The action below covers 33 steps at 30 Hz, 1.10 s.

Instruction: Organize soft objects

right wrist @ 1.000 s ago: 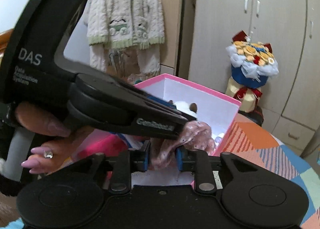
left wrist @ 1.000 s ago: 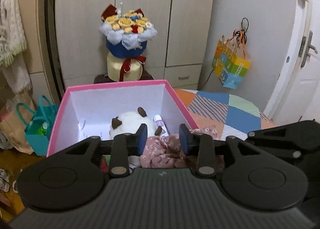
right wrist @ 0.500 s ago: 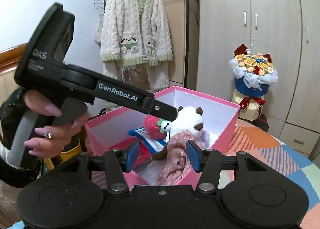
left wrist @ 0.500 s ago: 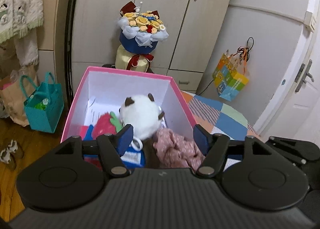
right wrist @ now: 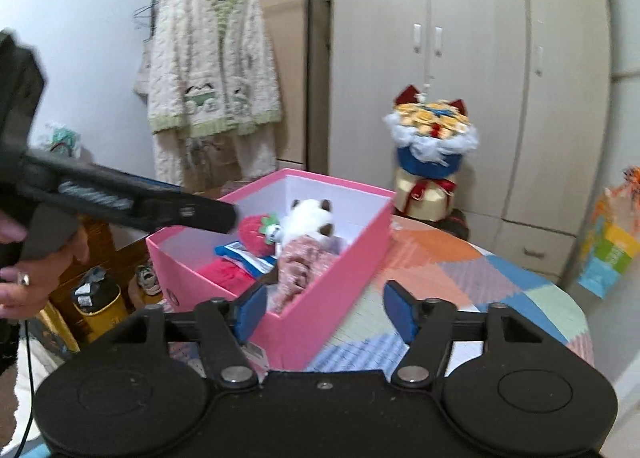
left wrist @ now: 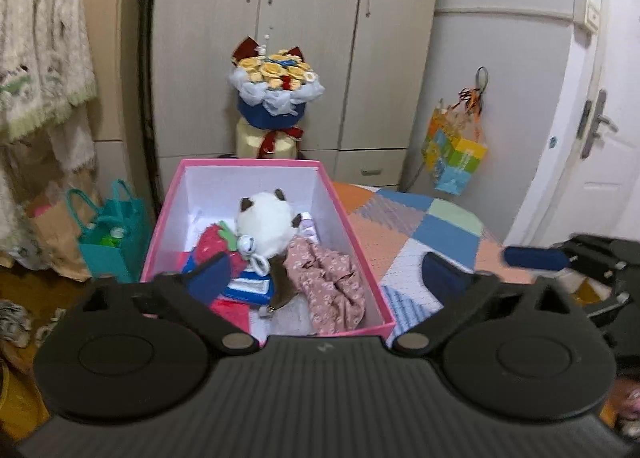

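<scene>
A: Starting with the left wrist view, the left tongs [left wrist: 326, 272] stand spread wide with nothing between the blue pads. Beyond them sits the pink box [left wrist: 362, 236] on the patchwork cover [left wrist: 432, 226] of the counter.

B: And the soft things?

A: All inside the box. The pink floral cloth [left wrist: 330, 284] lies crumpled against the right wall, near the front. Just left of it is the white plush [left wrist: 266, 224] with brown ears, touching a red strawberry plush [left wrist: 212, 244]. A blue-edged packet [left wrist: 248, 288] lies under them. The right tongs' blue pad [left wrist: 534, 258] pokes in at the right edge, blurred.

B: The right wrist view?

A: The right tongs [right wrist: 326, 312] are spread open too, holding nothing, low in front of the box's [right wrist: 332, 278] near corner. The cloth [right wrist: 298, 262] rests inside against the near wall, the white plush [right wrist: 306, 216] behind it, the strawberry [right wrist: 254, 230] to the left. The left tongs' arm [right wrist: 132, 204] reaches in from the left, its tip over the box's left rim, gripped by a hand [right wrist: 36, 270] wearing a ring.

B: Anything behind?

A: A flower bouquet [right wrist: 432, 142] against the wardrobe [right wrist: 500, 78], and a knitted cardigan [right wrist: 212, 70] hanging to the left.
</scene>
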Each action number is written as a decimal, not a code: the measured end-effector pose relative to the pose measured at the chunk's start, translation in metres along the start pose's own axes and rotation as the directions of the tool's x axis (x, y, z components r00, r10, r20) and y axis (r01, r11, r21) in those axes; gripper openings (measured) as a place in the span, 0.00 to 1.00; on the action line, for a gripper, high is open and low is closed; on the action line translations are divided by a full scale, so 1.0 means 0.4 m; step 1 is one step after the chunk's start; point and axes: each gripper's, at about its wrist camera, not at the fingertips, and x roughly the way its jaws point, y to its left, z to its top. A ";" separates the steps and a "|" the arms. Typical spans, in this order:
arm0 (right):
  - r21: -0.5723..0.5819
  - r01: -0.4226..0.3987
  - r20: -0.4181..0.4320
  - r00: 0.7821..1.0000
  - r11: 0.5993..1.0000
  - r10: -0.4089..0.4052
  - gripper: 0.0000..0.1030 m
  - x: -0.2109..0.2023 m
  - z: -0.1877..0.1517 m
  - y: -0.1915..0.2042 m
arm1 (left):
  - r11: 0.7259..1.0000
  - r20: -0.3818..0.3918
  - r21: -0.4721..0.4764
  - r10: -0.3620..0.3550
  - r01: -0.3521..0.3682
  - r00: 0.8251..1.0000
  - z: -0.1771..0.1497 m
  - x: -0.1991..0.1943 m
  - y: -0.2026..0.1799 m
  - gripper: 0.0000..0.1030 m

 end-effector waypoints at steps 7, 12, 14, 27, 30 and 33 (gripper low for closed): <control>0.079 0.070 -0.010 0.998 0.994 -0.069 1.00 -0.078 -0.013 -0.040 | 0.994 -0.064 0.018 0.106 -0.105 0.992 -0.009 -0.040 -0.055 1.00; 0.120 0.223 -0.071 0.974 0.968 -0.215 1.00 -0.120 -0.010 -0.046 | 0.993 0.006 0.038 0.109 -0.109 0.994 -0.026 -0.109 -0.096 1.00; 0.124 0.253 -0.052 0.967 0.960 -0.248 1.00 -0.146 -0.014 -0.046 | 0.993 0.046 0.026 0.113 -0.114 0.993 -0.038 -0.131 -0.108 1.00; 0.234 0.282 -0.010 0.958 0.930 -0.288 1.00 -0.227 -0.084 -0.042 | 0.986 0.096 0.034 0.162 -0.166 0.982 -0.124 -0.132 -0.153 1.00; 0.226 0.290 -0.003 0.955 0.930 -0.297 1.00 -0.235 -0.082 -0.034 | 0.985 0.087 0.022 0.171 -0.174 0.981 -0.123 -0.126 -0.148 1.00; 0.222 0.315 0.003 0.946 0.923 -0.324 1.00 -0.241 -0.084 -0.021 | 0.985 0.091 0.017 0.172 -0.175 0.981 -0.128 -0.126 -0.145 1.00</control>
